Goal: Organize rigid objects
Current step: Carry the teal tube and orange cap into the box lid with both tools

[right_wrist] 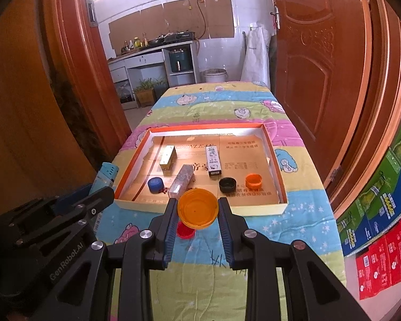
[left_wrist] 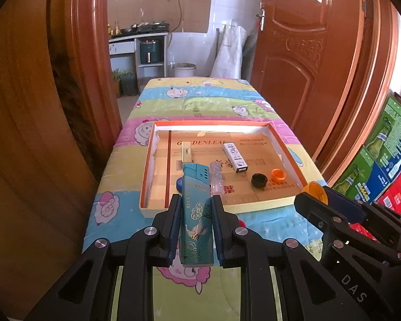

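The left gripper [left_wrist: 195,208] fingers hold the teal lighter [left_wrist: 196,214] by its long flat sides, at 6 o'clock of the box [left_wrist: 256,205]. It looks light, hard, smooth. The right gripper [right_wrist: 197,211] fingers squeeze the orange lid [right_wrist: 197,211] by its rim.

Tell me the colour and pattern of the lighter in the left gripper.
Teal lighter, printed with a gold crane and clouds; the left wrist view shows it best.

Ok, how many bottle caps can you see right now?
5. Blue cap, black cap and small orange cap lie in the box; big orange cap in the right gripper; red cap beneath it.
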The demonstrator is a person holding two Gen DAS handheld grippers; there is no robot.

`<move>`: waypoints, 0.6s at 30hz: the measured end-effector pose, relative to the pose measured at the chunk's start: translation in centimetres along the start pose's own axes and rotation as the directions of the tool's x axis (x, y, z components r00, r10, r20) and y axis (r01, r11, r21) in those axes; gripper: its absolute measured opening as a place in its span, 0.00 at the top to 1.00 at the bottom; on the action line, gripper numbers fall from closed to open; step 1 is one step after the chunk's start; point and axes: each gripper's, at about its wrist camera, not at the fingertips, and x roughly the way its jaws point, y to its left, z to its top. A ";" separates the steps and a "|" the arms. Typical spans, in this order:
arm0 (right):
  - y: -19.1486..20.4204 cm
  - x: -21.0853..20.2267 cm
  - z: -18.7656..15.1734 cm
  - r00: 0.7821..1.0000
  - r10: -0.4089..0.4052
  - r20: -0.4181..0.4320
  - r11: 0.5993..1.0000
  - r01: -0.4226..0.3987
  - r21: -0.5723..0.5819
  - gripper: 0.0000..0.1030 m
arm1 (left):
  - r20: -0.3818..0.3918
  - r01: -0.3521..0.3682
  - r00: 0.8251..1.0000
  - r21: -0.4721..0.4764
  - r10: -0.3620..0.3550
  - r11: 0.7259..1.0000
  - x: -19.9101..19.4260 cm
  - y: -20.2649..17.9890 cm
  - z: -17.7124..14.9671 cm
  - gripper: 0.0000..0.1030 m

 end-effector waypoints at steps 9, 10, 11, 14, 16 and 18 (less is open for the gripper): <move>-1.0 3.3 1.2 1.000 0.015 -0.007 1.000 -0.015 0.007 0.71 | -0.036 -0.001 0.999 -0.012 0.001 1.000 3.9 0.2 0.8 0.78; -1.1 3.8 1.4 1.000 0.015 -0.011 1.000 -0.015 0.008 0.71 | -0.041 -0.003 0.999 -0.014 0.003 1.000 4.6 0.2 1.0 0.78; -1.2 4.2 1.5 1.000 0.016 -0.013 1.000 -0.016 0.008 0.71 | -0.046 -0.004 0.999 -0.017 0.003 1.000 5.1 0.3 1.2 0.78; -1.6 5.9 2.0 0.999 0.020 -0.028 1.000 -0.020 0.011 0.71 | -0.058 -0.005 0.998 -0.029 0.003 1.000 6.6 0.5 1.7 0.78; -1.8 6.8 2.2 0.999 0.024 -0.033 1.000 -0.023 0.015 0.71 | -0.063 -0.005 0.998 -0.034 0.003 0.999 7.4 0.7 2.0 0.78; -2.0 7.6 2.4 0.999 0.028 -0.038 0.999 -0.027 0.020 0.71 | -0.070 -0.004 0.998 -0.040 0.002 0.999 8.5 0.9 2.3 0.78</move>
